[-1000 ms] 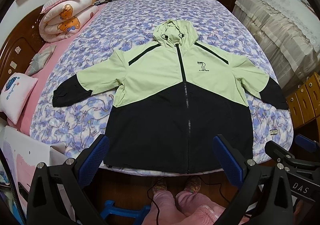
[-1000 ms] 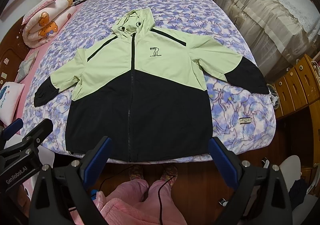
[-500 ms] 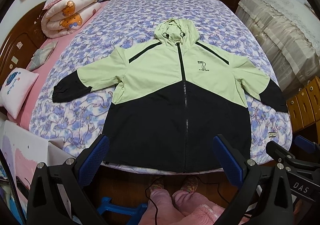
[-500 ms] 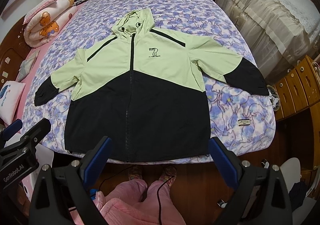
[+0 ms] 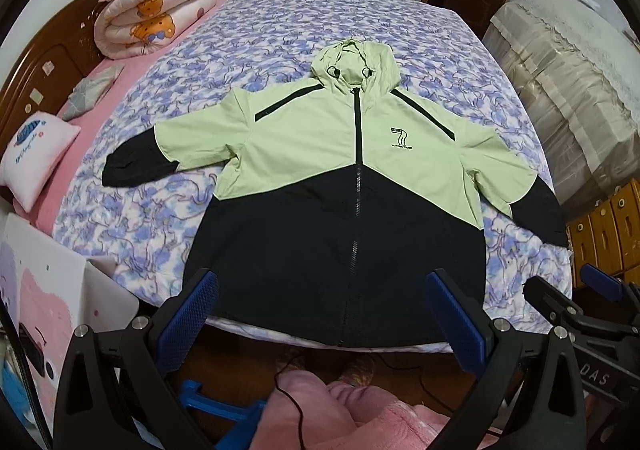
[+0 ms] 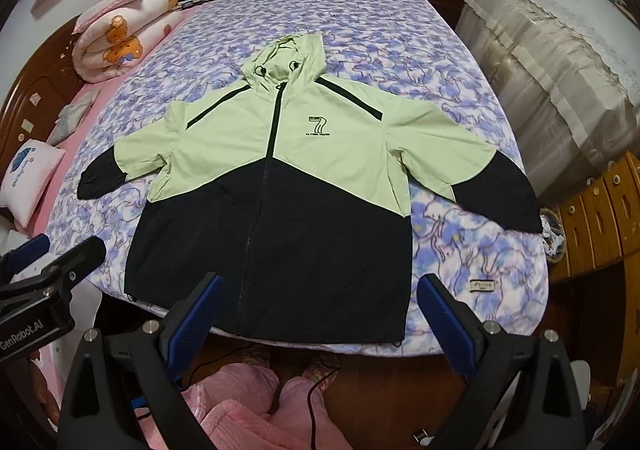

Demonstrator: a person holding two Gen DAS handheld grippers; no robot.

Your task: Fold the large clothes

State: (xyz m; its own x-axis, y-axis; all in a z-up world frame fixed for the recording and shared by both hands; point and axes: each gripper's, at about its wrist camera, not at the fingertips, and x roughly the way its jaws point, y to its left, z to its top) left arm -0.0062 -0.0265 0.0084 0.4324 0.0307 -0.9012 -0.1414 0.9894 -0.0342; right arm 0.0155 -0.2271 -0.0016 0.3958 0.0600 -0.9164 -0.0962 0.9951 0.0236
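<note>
A light green and black hooded jacket [image 5: 344, 186] lies flat, front up and zipped, on the bed, sleeves spread out to both sides; it also shows in the right wrist view [image 6: 280, 190]. Its black hem reaches the bed's near edge. My left gripper [image 5: 324, 314] is open and empty, held above the hem near the foot of the bed. My right gripper [image 6: 320, 310] is open and empty, also above the hem. Neither touches the jacket. The right gripper [image 5: 580, 306] shows at the right in the left wrist view, and the left gripper [image 6: 52, 270] at the left in the right wrist view.
The bed has a purple floral cover [image 5: 280, 34]. A rolled pink quilt [image 5: 152, 10] and a pillow [image 5: 36, 154] lie at the left by the wooden headboard. A covered piece of furniture [image 5: 568, 82] and a wooden cabinet [image 6: 600, 218] stand at the right. The person's pink-clad legs [image 6: 256, 402] stand below.
Both grippers have moved slightly forward and up toward the bed; the jacket sits a little lower in both views. The jacket itself has not moved.
</note>
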